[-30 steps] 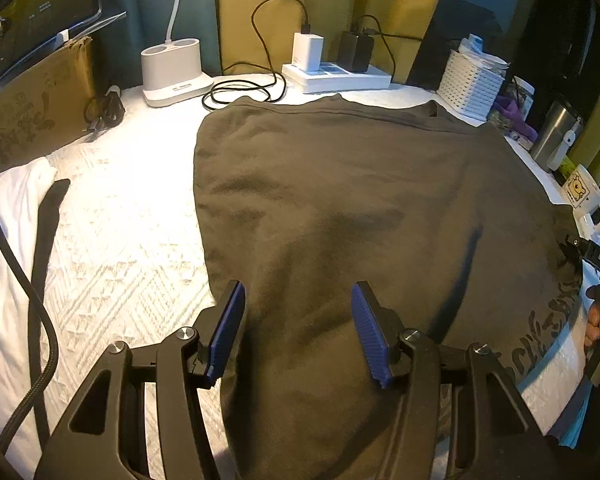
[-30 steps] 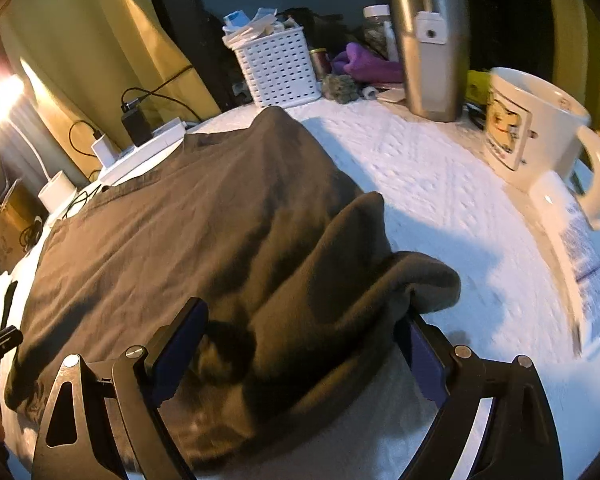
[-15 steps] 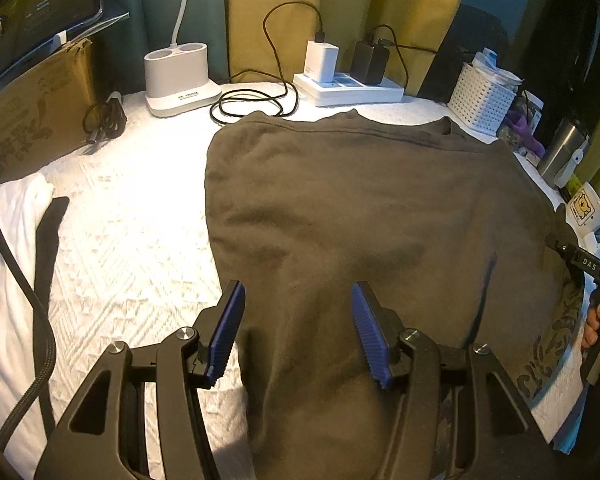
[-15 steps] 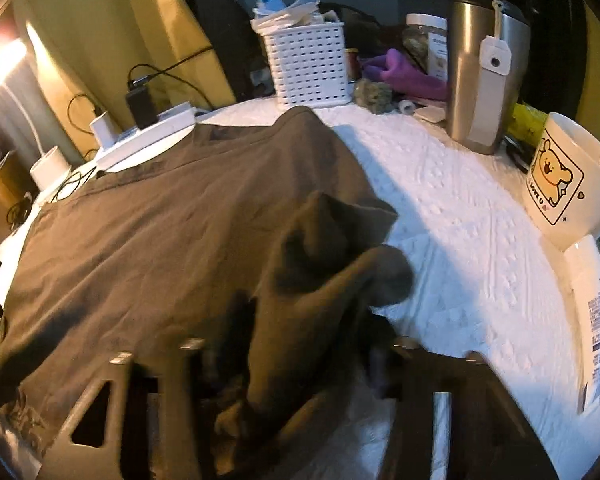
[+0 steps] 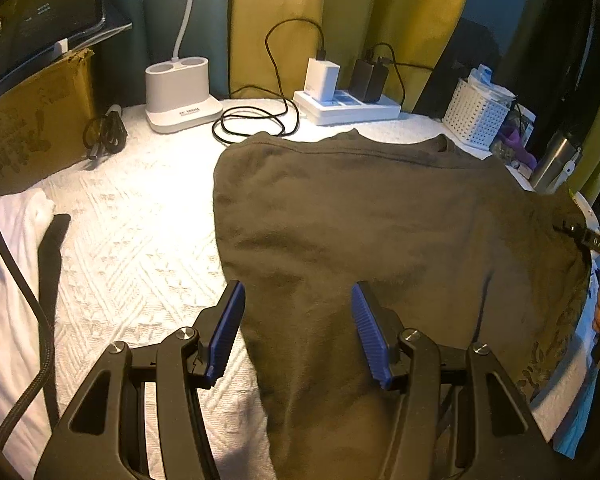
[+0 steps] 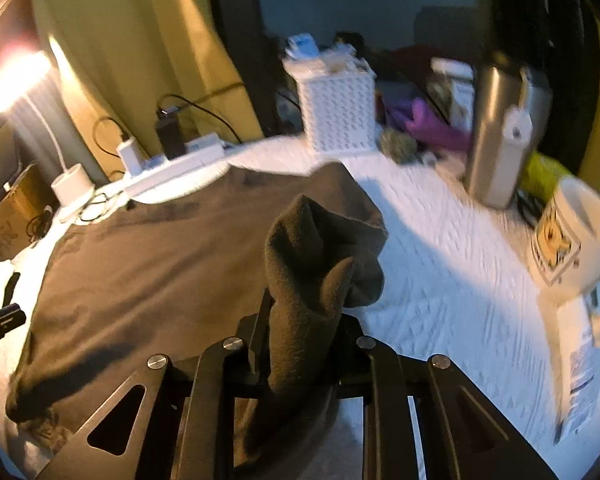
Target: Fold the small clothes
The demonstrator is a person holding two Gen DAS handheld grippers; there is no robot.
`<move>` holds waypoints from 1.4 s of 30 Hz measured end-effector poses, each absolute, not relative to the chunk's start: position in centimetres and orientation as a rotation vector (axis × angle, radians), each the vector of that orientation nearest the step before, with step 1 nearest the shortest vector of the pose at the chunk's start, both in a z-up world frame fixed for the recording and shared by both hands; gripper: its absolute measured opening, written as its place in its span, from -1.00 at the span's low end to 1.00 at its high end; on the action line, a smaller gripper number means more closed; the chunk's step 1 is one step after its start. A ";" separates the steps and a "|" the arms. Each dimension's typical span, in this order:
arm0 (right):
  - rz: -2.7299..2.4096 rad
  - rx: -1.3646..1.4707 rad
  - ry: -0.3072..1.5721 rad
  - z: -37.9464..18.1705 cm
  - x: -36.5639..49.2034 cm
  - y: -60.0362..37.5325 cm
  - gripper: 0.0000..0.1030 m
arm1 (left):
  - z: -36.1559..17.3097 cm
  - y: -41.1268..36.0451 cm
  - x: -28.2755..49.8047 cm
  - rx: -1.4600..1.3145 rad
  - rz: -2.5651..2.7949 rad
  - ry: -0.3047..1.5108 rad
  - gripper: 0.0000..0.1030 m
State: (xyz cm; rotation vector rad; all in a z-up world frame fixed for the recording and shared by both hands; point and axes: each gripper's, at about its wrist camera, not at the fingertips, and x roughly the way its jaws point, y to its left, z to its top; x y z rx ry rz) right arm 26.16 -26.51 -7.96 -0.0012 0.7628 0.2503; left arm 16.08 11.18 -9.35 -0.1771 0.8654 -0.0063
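A dark olive shirt [image 5: 360,216] lies spread on a white textured cloth [image 5: 140,232]; it also shows in the right wrist view [image 6: 160,264]. My left gripper [image 5: 298,332] is open, its blue pads [image 5: 370,332] hovering over the shirt's near left edge, holding nothing. My right gripper [image 6: 300,320] is shut on a bunched fold of the shirt's right side [image 6: 316,256] and holds it lifted above the cloth. In the left wrist view the right gripper [image 5: 592,240] shows at the far right edge with fabric pulled up to it.
At the back stand a white lamp base [image 5: 180,92], a power strip with chargers [image 5: 348,104] and a white basket [image 5: 476,116]. A steel tumbler [image 6: 504,132] and a bear mug [image 6: 572,236] stand at the right. A cardboard box [image 5: 32,120] sits left.
My right gripper closed on the shirt's right edge and lifted the bunched fabric. My left gripper stayed open and drew back slightly above the shirt.
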 end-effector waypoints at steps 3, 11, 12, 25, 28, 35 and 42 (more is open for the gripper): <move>0.285 -0.020 0.735 -6.7 25.9 -24.7 -0.62 | -9.4 11.7 15.6 -0.174 -0.014 0.856 0.08; 0.413 -0.084 0.698 -4.3 24.7 -18.4 -0.64 | -9.1 13.5 14.1 -0.193 -0.017 0.820 0.08; 0.434 -0.095 0.695 -4.0 24.5 -17.3 -0.64 | -9.0 13.7 13.9 -0.198 -0.016 0.815 0.08; 0.701 -0.211 0.716 -4.1 20.6 -4.8 -0.65 | -8.9 17.0 11.1 -0.250 0.000 0.764 0.08; 0.740 -0.229 0.719 -4.1 19.6 -2.9 -0.65 | -8.8 17.6 10.6 -0.255 0.009 0.755 0.08; 0.813 -0.270 0.745 -4.7 17.0 -0.3 -0.65 | -8.4 18.4 9.7 -0.261 0.022 0.734 0.08; 0.837 -0.343 0.866 -9.9 15.2 1.8 -0.65 | -8.8 18.3 9.3 -0.261 0.026 0.750 0.08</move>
